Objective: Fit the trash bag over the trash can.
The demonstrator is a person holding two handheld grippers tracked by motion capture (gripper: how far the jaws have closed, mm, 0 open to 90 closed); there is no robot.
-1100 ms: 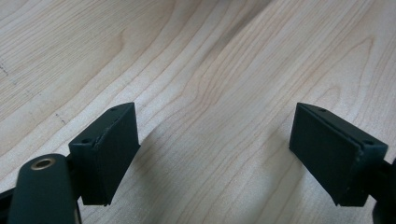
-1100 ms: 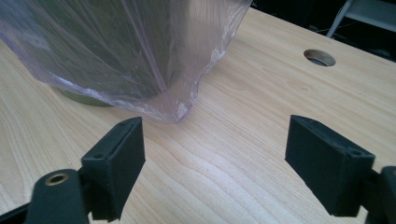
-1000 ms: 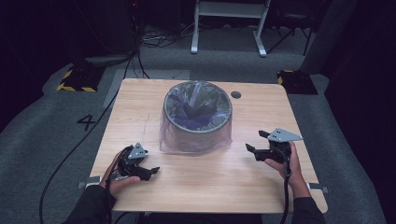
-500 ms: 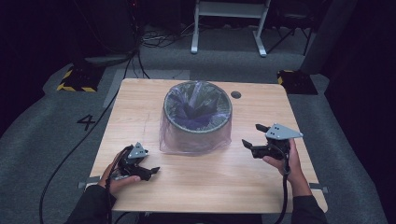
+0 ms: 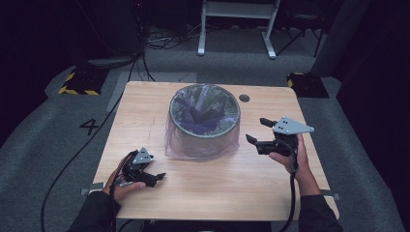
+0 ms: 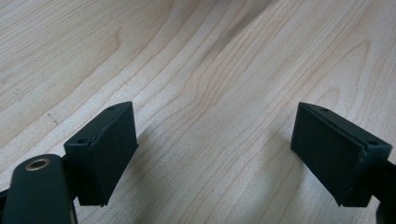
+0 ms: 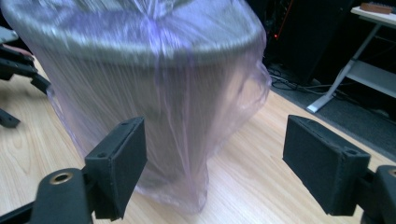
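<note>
Bin point(image 5: 203, 123) stands near the middle of the table point(image 5: 217, 193), its thin purple liner point(image 7: 187, 140) draped over the rim and loose down the outside. Right gripper point(image 5: 256, 131) hovers beside it, its 2 jaws wide and empty, aimed at the hanging plastic, probably to catch a fold. Left gripper point(image 5: 153, 178) rests low on the wood, wide open, holding nothing.

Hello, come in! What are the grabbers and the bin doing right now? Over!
Left gripper open, low over the table. Right gripper open, pointing at the bin, not touching. Bag draped over the bin. Nothing in the way.
</note>
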